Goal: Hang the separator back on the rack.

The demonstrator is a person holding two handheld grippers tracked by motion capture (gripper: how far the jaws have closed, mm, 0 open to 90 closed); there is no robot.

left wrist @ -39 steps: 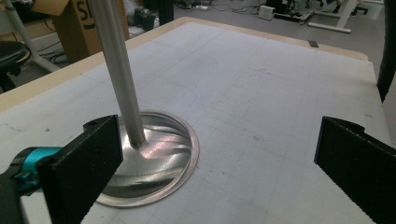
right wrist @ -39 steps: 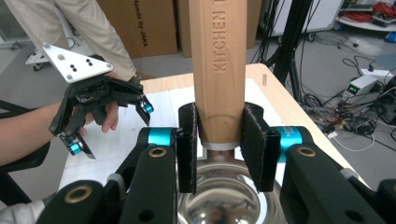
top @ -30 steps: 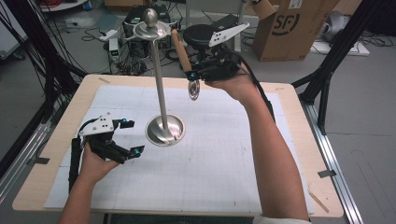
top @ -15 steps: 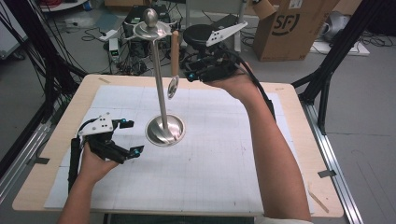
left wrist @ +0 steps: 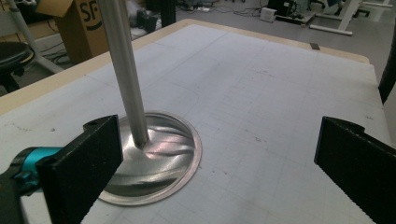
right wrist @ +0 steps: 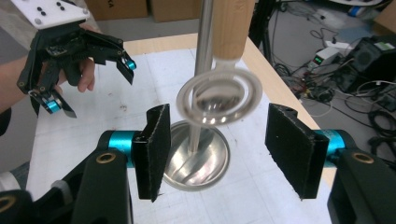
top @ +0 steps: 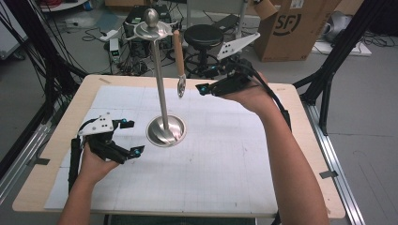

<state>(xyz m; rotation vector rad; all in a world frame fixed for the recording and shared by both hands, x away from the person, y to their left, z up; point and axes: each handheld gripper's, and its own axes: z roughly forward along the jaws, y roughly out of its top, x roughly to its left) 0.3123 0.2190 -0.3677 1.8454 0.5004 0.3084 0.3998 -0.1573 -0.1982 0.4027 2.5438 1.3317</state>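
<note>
Wood-handled utensil with a coiled wire head point(top: 179, 60) hangs straight down from the flared top of the tall polished steel stand point(top: 159, 84), just beside the stand's slim pole and clear of the table. In the right gripper view I see its round coil point(right wrist: 219, 98) hovering ahead of my two black jaws, with the pole directly behind it. My right gripper point(top: 205, 88) is released: its jaws have just been opening, and the pads now stand apart on either side of the coil without touching it. In the high view that gripper sits just to the right of the hanging head, held level above the far half of the table, with its grey three-cornered plate on top.

My left gripper point(top: 134, 138) rests low over the near left of the white gridded mat point(top: 225, 154), near the stand's round dished base point(top: 165, 131) but apart from it. In the left gripper view its jaws are spread wide with only bare mat between them — the base point(left wrist: 154, 158) lies just ahead of the left-hand jaw.

How the handle's top end catches on the stand's rim I can't quite make out — it is too small in the high view. The light wooden table point(top: 300, 112) carries the mat and the stand.
</note>
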